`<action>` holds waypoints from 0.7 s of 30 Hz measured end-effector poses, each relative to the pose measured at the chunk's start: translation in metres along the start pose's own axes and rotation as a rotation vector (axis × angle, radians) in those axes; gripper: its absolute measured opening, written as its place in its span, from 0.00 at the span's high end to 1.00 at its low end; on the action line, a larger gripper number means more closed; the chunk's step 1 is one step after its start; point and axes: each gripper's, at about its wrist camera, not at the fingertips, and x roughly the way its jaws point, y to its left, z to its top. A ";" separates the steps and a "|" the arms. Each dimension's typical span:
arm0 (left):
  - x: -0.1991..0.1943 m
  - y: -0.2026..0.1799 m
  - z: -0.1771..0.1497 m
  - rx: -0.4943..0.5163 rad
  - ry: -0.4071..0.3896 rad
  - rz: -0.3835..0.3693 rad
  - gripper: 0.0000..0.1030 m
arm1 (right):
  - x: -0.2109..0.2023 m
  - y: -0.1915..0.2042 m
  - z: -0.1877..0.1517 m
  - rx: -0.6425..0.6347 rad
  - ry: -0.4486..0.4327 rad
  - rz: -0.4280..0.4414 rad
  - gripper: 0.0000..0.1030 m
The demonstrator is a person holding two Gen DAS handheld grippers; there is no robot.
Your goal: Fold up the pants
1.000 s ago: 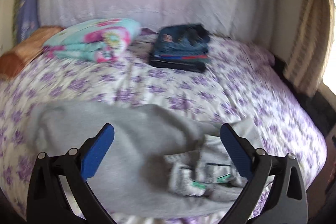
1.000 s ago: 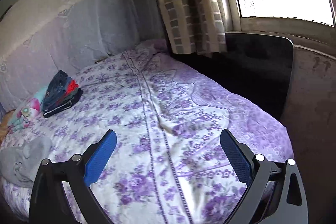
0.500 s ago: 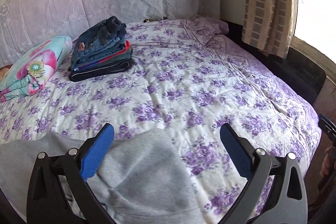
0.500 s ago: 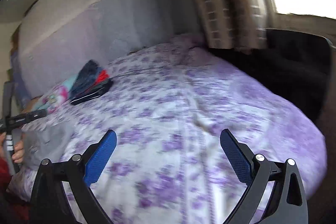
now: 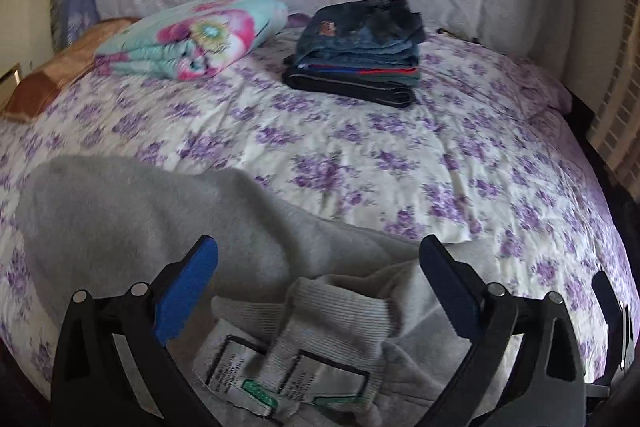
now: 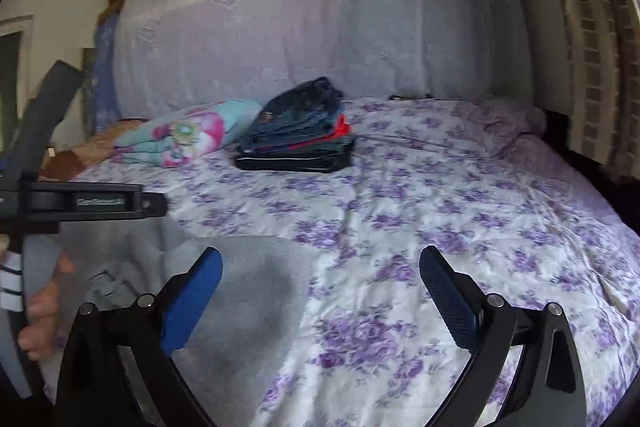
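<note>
Two grippers, both spread wide, nothing pinched. Purple-flower bedsheet (image 5: 360, 155), lace-draped wall behind, curtain (image 6: 592, 39) at 2 o'clock in right view. Gray pants (image 5: 168, 223) crumpled at 6-7 o'clock under left gripper (image 5: 318, 291), tags up. Vs 0.5 s ago, both cams swung back twd the jeans stack (image 5: 360, 47). Only right gripper (image 6: 320, 299) view shows a hand (image 6: 40, 311); tags only in left.

A home bedroom — a bed (image 5: 360, 163) in floral purple sheets, a folded blanket (image 5: 192, 39), stacked folded clothes (image 5: 356, 63).
</note>
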 end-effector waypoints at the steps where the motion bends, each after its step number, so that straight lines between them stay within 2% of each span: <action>1: 0.006 0.005 -0.001 -0.026 0.012 0.021 0.05 | 0.005 -0.001 -0.002 0.002 0.016 0.000 0.03; 2: 0.011 0.010 -0.002 -0.048 0.025 0.042 0.05 | 0.011 -0.001 -0.004 -0.001 0.027 0.028 0.03; 3: 0.018 0.014 -0.002 -0.067 0.041 0.060 0.05 | 0.017 -0.001 -0.006 -0.001 0.040 0.015 0.03; 5: 0.025 0.017 -0.002 -0.084 0.058 0.083 0.05 | 0.027 -0.001 -0.008 -0.005 0.084 -0.065 0.03; 9: 0.030 0.024 0.004 -0.123 0.065 0.123 0.05 | 0.019 -0.001 -0.009 -0.011 0.031 -0.038 0.03; 14: 0.028 0.039 0.004 -0.147 0.064 0.167 0.05 | 0.023 0.015 -0.010 -0.086 0.044 -0.050 0.03; 17: 0.021 0.050 0.005 -0.176 0.056 0.147 0.05 | 0.020 0.013 -0.011 -0.076 0.038 -0.041 0.03; 21: -0.002 0.070 0.010 -0.191 0.007 0.095 0.05 | 0.019 -0.009 -0.012 0.033 0.042 -0.024 0.03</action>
